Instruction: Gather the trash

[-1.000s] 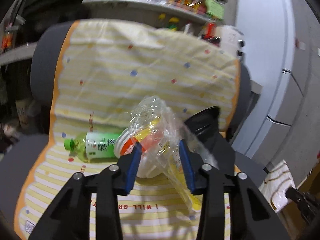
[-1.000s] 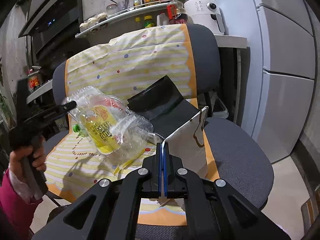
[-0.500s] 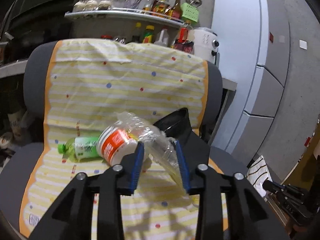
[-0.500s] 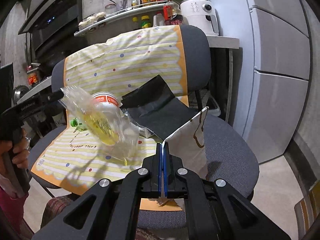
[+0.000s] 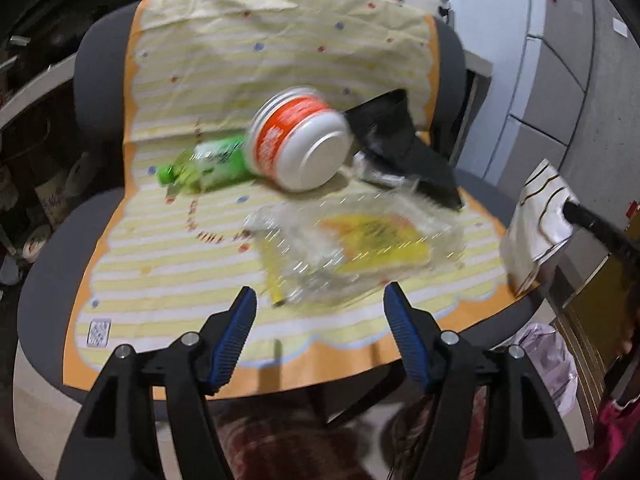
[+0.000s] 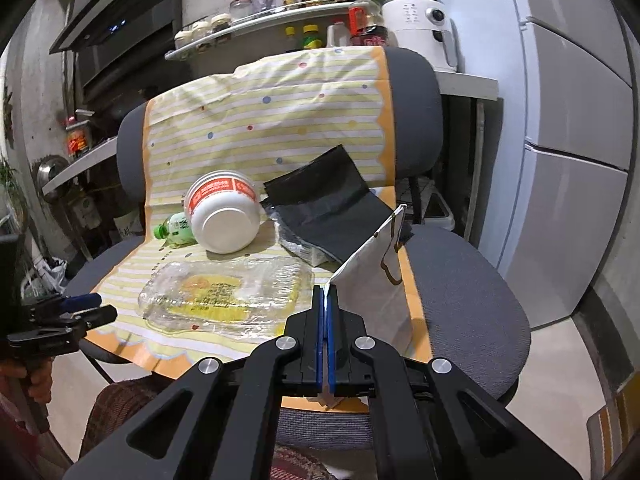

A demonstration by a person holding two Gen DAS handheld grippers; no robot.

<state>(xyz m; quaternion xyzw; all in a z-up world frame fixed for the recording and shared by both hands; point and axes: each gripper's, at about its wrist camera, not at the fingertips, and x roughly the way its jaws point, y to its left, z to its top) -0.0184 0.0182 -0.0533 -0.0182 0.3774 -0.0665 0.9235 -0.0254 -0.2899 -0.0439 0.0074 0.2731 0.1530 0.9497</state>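
Note:
A crushed clear plastic bottle with a yellow label lies flat on the striped yellow cloth that covers the chair. My left gripper is open just in front of the bottle and holds nothing. Behind it lie a white tub with an orange label, a green bottle and a black plastic bag. My right gripper is shut on the rim of a white paper bag standing at the seat's right edge.
The grey office chair stands before a shelf of bottles and jars. A white appliance and a grey fridge are to the right. A person's hand holds the left gripper's handle.
My left gripper opened and let go of the clear bottle, which dropped flat onto the cloth. The left gripper pulled back towards the seat's front edge. The right gripper stays shut on the paper bag.

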